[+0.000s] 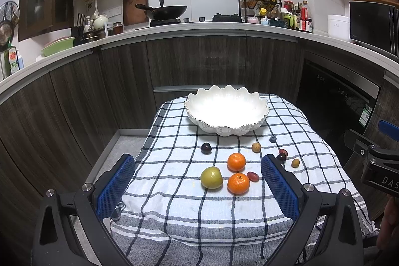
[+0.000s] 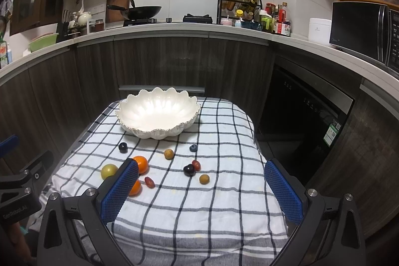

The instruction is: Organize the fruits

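We see a white scalloped bowl [image 1: 227, 109] at the far end of the checked cloth [image 1: 174, 203], fruits scattered before it. The left gripper [image 1: 198, 185] and right gripper [image 2: 200, 187] hover wide open, holding nothing; an apple [image 1: 211, 177] and two oranges [image 1: 238, 183] lie between the left jaws.

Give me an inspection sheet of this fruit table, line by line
Surface: checked cloth over a small table.
Job's things: white bowl, empty; two oranges, a green apple, blueberry and other small fruits loose on the cloth.
Clutter: nothing seen.
Grippers: left gripper and right gripper open, holding nothing.
Cables: nothing seen.
Surroundings: kitchen counter with wok, bottles, microwave.
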`<action>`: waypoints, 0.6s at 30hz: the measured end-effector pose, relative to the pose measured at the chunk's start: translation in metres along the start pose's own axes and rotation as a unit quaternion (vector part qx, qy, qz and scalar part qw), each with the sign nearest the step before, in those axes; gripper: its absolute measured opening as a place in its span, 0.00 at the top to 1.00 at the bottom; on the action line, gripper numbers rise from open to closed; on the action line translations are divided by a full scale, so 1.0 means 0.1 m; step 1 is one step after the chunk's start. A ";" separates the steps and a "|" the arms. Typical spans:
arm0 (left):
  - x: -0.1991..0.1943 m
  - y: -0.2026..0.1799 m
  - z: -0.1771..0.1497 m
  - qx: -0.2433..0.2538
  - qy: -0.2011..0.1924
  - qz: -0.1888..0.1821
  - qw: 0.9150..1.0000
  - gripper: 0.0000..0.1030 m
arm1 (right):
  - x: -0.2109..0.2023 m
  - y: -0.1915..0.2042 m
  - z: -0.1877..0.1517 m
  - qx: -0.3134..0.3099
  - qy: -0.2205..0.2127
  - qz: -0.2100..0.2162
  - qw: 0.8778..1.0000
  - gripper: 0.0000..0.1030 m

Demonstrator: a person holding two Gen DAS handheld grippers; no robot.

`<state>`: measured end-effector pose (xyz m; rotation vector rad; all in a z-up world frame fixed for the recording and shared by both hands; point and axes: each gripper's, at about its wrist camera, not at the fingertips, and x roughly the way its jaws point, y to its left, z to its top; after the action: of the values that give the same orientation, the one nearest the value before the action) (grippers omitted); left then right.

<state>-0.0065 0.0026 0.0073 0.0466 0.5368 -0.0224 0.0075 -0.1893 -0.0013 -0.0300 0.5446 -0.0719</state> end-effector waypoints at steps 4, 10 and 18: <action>0.00 0.00 0.00 0.000 0.000 0.000 1.000 0.00 | 0.01 0.00 0.00 0.000 0.000 0.000 1.000 0.01; 0.00 0.00 0.00 0.000 0.000 0.000 1.000 0.00 | 0.01 0.00 -0.01 0.001 0.000 0.000 1.000 0.01; -0.01 0.00 0.00 0.000 0.000 0.000 1.000 0.00 | 0.00 0.00 0.00 0.001 0.000 0.000 1.000 0.01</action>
<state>-0.0074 0.0027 0.0074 0.0474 0.5368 -0.0219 0.0075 -0.1895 -0.0007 -0.0278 0.5449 -0.0718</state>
